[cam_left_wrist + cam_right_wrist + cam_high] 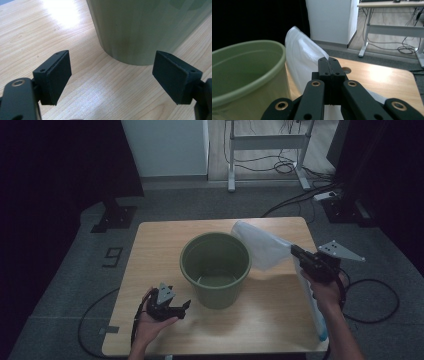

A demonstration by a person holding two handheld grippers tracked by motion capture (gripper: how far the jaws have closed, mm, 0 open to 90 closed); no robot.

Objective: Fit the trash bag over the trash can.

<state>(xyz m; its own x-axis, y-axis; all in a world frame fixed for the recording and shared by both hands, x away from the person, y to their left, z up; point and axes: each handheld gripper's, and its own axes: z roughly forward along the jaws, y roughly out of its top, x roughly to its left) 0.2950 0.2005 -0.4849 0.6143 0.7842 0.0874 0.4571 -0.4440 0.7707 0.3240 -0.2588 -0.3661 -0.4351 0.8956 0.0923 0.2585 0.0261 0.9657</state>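
A green plastic bucket (220, 295) stands upright and empty in the middle of the wooden table (155, 250). My right gripper (295, 251) is raised to the right of the bucket, shut on a thin white plastic bag (260, 245) that fans out toward the bucket's rim. A tail of the bag trails down along the table's right edge. In the right gripper view the jaws (329, 61) are pressed together, the bag (304, 60) is behind them and the bucket (242, 82) is at left. My left gripper (185, 307) rests low at the bucket's front left, open. Its view (111, 77) faces the bucket's base (140, 30).
A round cable hole (347, 70) sits in the tabletop beyond the bag. Cables (370, 300) lie on the grey floor on both sides. A white cabinet (167, 147) and a desk frame (267, 150) stand behind the table.
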